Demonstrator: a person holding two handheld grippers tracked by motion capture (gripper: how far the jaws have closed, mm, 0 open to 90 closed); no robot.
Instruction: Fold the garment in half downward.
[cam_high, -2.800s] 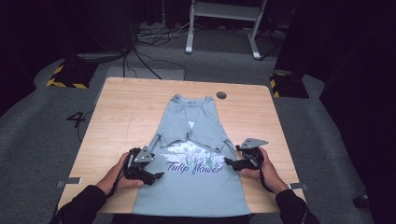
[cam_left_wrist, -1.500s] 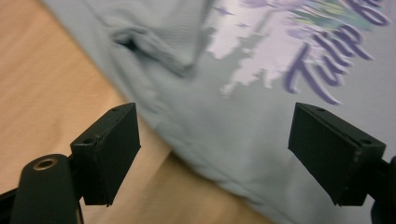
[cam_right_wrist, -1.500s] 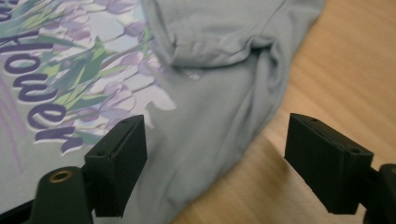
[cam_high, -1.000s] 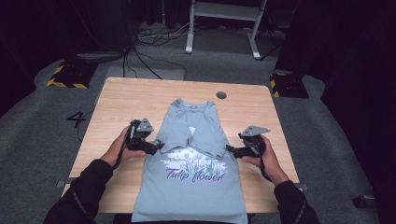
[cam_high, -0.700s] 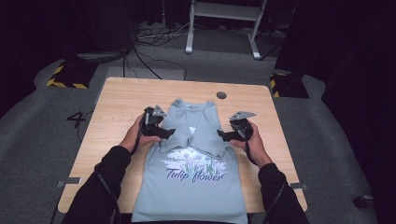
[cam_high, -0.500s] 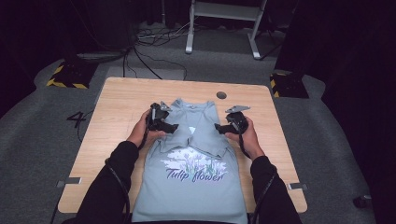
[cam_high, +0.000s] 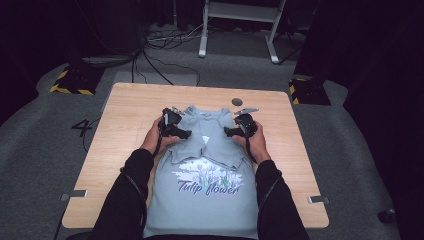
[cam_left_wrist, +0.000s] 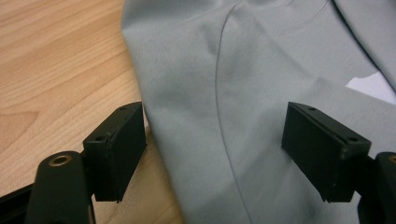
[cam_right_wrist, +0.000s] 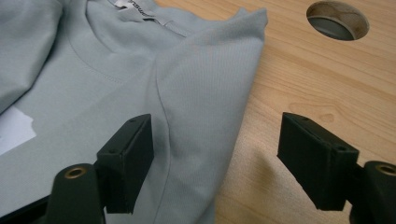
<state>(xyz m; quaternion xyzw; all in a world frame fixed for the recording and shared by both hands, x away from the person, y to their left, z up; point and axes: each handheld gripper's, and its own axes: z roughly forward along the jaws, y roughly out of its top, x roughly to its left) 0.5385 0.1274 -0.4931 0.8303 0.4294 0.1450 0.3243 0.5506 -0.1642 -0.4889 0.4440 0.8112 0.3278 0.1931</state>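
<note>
High view: grey T-shirt (cam_high: 210, 170) lying on table (cam_high: 130, 107) | left gripper (cam_high: 181, 132) gaping over shoulder fold | right gripper (cam_high: 231, 131) gaping likewise, holding nothing.

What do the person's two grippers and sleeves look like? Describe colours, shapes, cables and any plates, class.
Both the left gripper and the right gripper are black, each with two blocky, flat-faced jaws with small holes. The right one carries a grey three-cornered plate. A dark cable trails from each gripper back along the forearm. The person wears long black sleeves.
</note>
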